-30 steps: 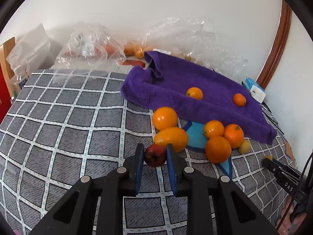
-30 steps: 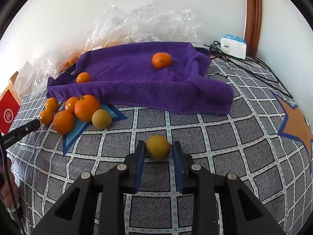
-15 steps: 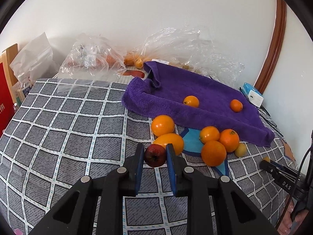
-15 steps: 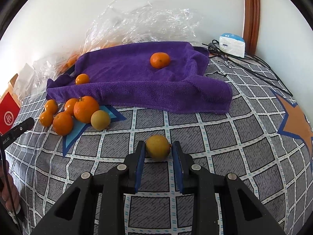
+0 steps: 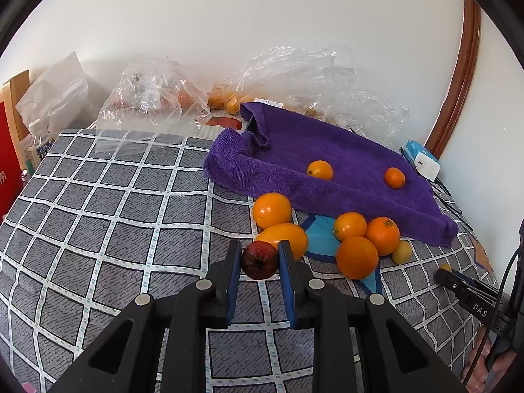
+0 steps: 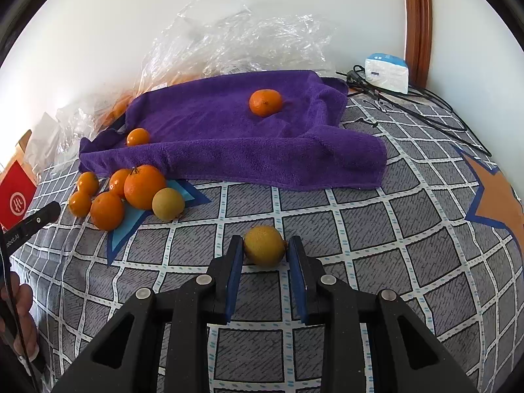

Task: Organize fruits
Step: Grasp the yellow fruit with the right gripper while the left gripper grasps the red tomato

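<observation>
My left gripper (image 5: 259, 255) is shut on a small dark red fruit (image 5: 259, 259) and holds it above the checked cloth, just in front of a pile of oranges (image 5: 356, 256). My right gripper (image 6: 265, 251) is shut on a yellow lemon (image 6: 264, 245) over the checked cloth, right of the same pile (image 6: 144, 186). A purple towel (image 5: 327, 167) lies behind the pile with two small oranges (image 5: 320, 170) on it; the towel also shows in the right wrist view (image 6: 229, 137). A small yellow-green fruit (image 6: 168, 203) lies beside the pile.
Clear plastic bags (image 5: 157, 98) with more fruit lie along the back wall. A white and blue box (image 6: 388, 72) and black cables (image 6: 425, 111) sit at the back right. A red box (image 6: 16, 193) and bottles (image 5: 39, 144) stand at the left edge.
The left gripper has risen and drawn back a little with the red fruit, so the pile looks farther. The right gripper holds the lemon almost still.
</observation>
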Tool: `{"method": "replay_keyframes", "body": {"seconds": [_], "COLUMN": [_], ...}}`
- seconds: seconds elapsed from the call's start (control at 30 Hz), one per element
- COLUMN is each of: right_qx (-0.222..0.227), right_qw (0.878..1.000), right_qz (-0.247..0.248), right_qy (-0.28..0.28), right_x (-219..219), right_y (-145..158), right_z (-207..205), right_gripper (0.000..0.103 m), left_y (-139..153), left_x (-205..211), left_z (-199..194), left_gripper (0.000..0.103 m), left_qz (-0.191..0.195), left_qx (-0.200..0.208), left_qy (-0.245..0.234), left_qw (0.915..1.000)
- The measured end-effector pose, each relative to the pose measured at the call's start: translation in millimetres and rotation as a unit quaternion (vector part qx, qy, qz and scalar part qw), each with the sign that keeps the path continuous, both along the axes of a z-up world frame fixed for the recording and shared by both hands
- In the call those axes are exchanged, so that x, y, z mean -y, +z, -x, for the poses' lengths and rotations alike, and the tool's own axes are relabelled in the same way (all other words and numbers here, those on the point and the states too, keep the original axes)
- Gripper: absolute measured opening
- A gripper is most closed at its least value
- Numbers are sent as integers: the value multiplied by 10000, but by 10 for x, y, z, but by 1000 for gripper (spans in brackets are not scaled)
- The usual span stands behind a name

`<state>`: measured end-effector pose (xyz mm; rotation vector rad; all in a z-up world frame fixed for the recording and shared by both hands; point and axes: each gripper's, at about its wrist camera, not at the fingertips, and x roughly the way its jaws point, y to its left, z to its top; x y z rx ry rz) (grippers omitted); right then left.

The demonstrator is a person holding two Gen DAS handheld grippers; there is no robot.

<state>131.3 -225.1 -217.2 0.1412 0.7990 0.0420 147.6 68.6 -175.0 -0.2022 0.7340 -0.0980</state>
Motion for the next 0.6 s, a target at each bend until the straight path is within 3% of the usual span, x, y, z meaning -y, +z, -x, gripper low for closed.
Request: {"method": "replay_keyframes", "body": {"seconds": [0.6], "right_qx": [42], "right_qw": [9999], "right_qz": [-103], "right_qy": [-75], "right_x": [33], "right_y": [12], "right_z": [17], "right_gripper": [28], "left_y": [36], "left_x": [27], "left_z": [32], "left_gripper": [22], "left_qz": [-68], "left_qx": [101], "left_qy": [-102], "left_qw": [9999]}}
